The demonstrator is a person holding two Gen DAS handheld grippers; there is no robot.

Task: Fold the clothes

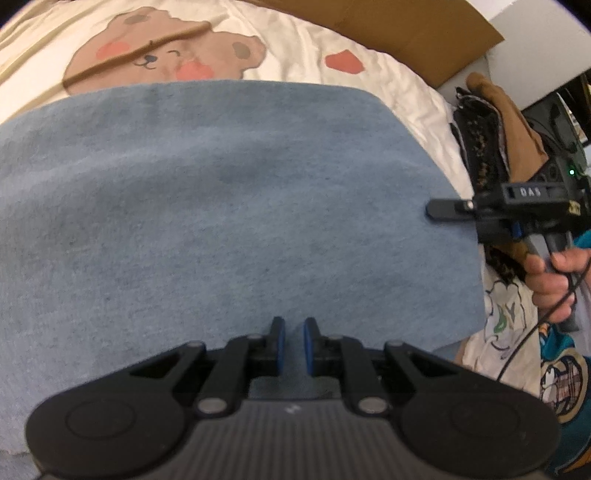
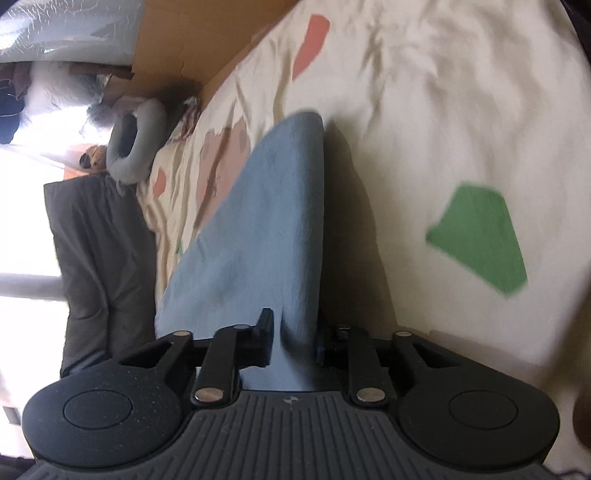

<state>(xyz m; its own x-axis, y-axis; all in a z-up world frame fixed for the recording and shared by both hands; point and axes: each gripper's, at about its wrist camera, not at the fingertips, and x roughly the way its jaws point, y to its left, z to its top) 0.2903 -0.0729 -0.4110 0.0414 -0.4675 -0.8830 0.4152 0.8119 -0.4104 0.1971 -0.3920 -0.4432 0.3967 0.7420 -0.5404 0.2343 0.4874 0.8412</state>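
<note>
The blue garment [image 1: 229, 206], a soft fleecy piece of clothing, lies spread flat on the bed, over a cream bedsheet [image 1: 332, 44] printed with a brown teddy bear [image 1: 166, 55], red hearts and a green patch [image 2: 480, 240]. It already shows straight edges and a squared far corner, so at least one fold appears done; further folds and any putting away probably remain. The left gripper [image 1: 293, 339] hovers over the near part of the cloth with its blue-padded fingers narrow, a small gap between them and nothing visibly pinched. The right gripper [image 2: 293, 332] sits at the garment's right edge, towards the side of the bed; its fingers stand partly apart with a ridge of blue cloth rising between them, and the pads do not appear to press it, so it reads as a loosened grip. In the left wrist view the right gripper's housing carries the letters "DAS" [image 1: 530, 192], and a green indicator light glows just above. A person's hand [image 1: 550, 280] holds its handle, with a patterned dark bag [image 1: 480, 140] beside the bed. A brown cardboard sheet [image 1: 406, 26] lies at the bed's far edge.
</note>
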